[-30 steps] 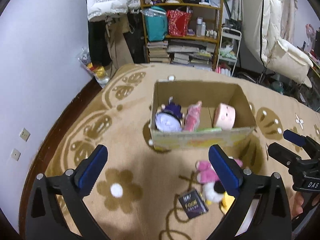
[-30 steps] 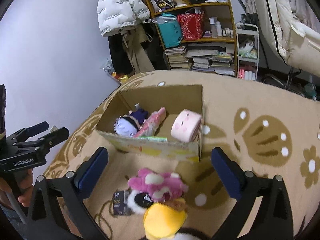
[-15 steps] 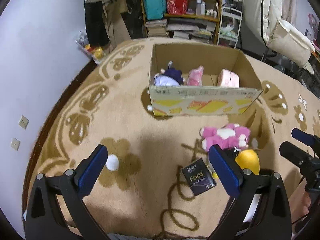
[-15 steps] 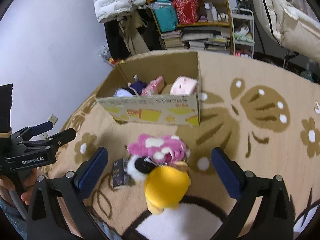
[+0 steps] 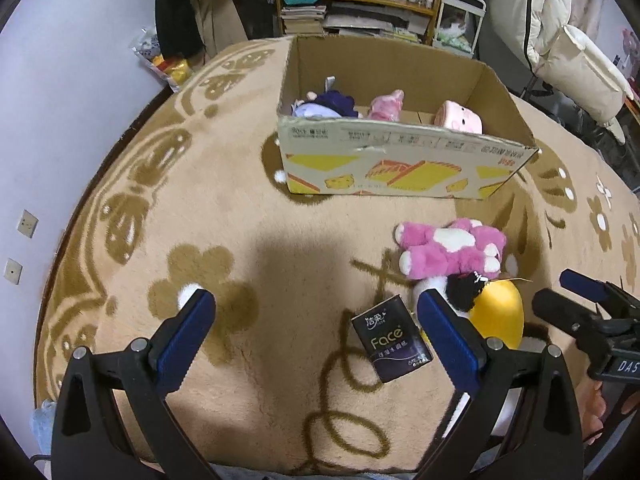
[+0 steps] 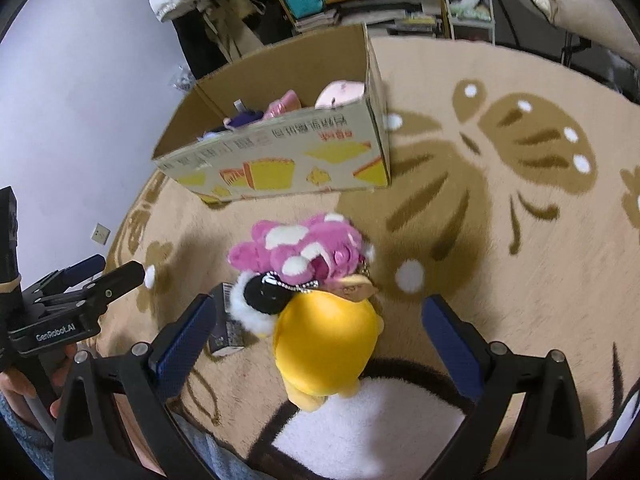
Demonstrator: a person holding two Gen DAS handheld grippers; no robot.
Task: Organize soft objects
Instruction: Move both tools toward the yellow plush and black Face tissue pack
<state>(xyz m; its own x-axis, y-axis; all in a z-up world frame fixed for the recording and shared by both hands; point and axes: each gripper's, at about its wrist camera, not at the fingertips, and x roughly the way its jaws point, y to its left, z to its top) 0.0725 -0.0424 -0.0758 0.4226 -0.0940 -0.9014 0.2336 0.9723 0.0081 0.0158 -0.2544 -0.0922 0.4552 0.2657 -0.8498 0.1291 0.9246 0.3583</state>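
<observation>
Both grippers have dropped lower than half a second ago, jaws spread wide and empty. Between the right gripper's (image 6: pixel 318 332) blue pads now lies the smooth yellow plush (image 6: pixel 326 346), with the fluffy pink plush (image 6: pixel 298 250) touching it just beyond. The left gripper (image 5: pixel 316 330) hangs over the shaggy tan carpet (image 5: pixel 248 220), the glossy dark tissue pack (image 5: pixel 392 338) (marked "Face") by its right finger. Farther off, the cardboard box (image 5: pixel 400 164) holds three soft toys.

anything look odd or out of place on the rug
A dark purple tissue pack lies among the loose plush toys, beside the yellow plush. The cardboard box's front rim is torn and dented near its middle.
</observation>
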